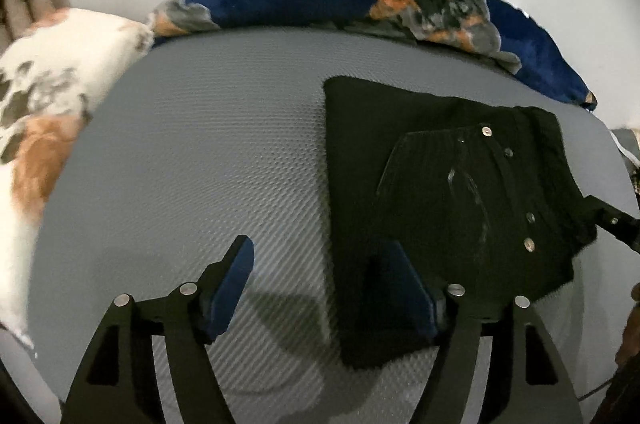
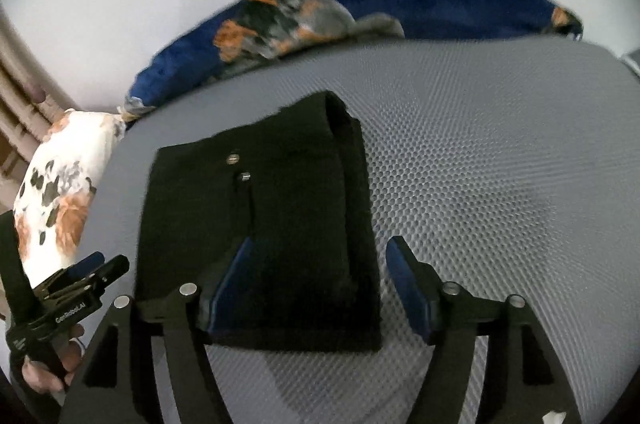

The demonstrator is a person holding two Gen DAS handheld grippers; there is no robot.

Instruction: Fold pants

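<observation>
1. We are looking at the black folded pants (image 1: 448, 208) lying as a compact rectangle on the grey honeycomb-textured mattress surface (image 1: 192, 160), with their silver metal buttons (image 1: 487, 131) facing up.
2. We are holding the left claw (image 1: 324, 284) with its blue-padded fingers (image 1: 232, 288) spread wide; one finger is hanging over bare mattress and the other over the near left edge of the pants, gripping nothing.
3. We are holding the right claw (image 2: 320, 284) wide too, gripping nothing; its left finger is sitting over the black fabric (image 2: 260, 236) and its right finger over bare mattress just beside the pants' right edge.
4. In the right wrist view we are seeing the left claw (image 2: 94, 266) at the lower left, off the pants' left side.
5. A dark blue plush blanket with orange and grey patches (image 1: 360, 0) is lying along the far edge of the bed, and a white pillow with orange and grey floral print (image 1: 48, 72) is lying at the left.
</observation>
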